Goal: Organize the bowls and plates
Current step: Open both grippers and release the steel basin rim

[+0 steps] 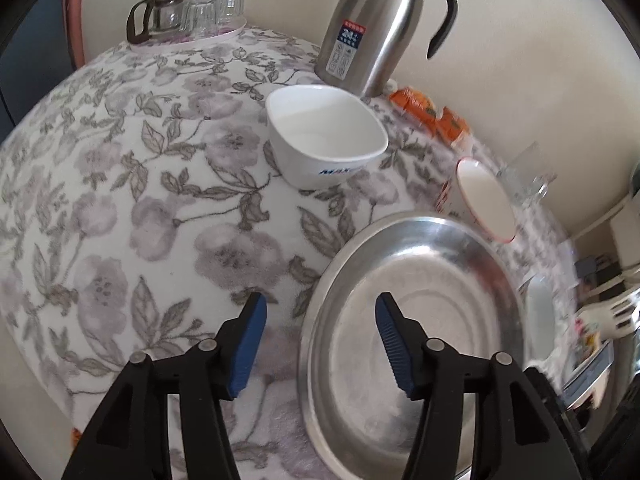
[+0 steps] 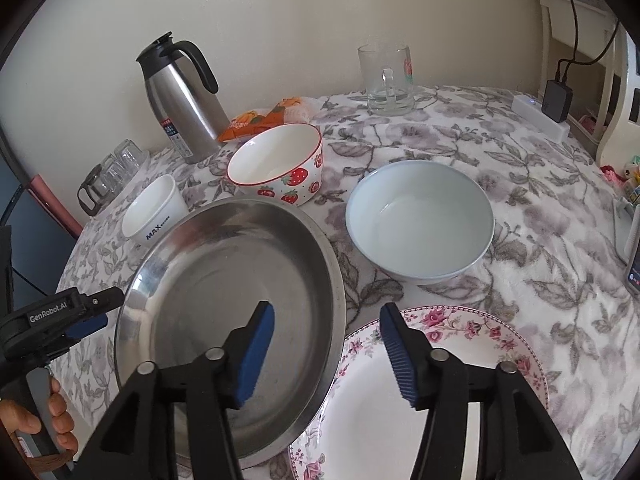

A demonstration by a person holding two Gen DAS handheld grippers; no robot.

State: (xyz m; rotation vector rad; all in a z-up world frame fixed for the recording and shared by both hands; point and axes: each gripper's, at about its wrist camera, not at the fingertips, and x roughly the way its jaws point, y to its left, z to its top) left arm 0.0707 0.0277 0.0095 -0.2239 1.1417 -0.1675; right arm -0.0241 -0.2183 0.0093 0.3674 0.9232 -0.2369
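A steel plate (image 2: 224, 280) lies on the floral tablecloth, its right edge resting on a white plate with a pink flower rim (image 2: 460, 344). My right gripper (image 2: 328, 352) is open, its jaws straddling the steel plate's right rim. My left gripper (image 1: 320, 344) is open, its jaws straddling the steel plate's (image 1: 416, 312) left rim; it also shows in the right wrist view (image 2: 94, 312). A white square bowl (image 1: 324, 136) (image 2: 154, 212), a strawberry bowl (image 2: 276, 164) (image 1: 484, 204) and a pale blue bowl (image 2: 420, 220) stand beyond.
A steel thermos jug (image 1: 380, 24) (image 2: 184, 96) stands at the back by the wall, with an orange snack packet (image 2: 264, 118) beside it. Glass cups and a glass pot (image 1: 188, 12) sit at the far left. A glass mug (image 2: 386, 80) and a power strip (image 2: 540, 116) are at the back right.
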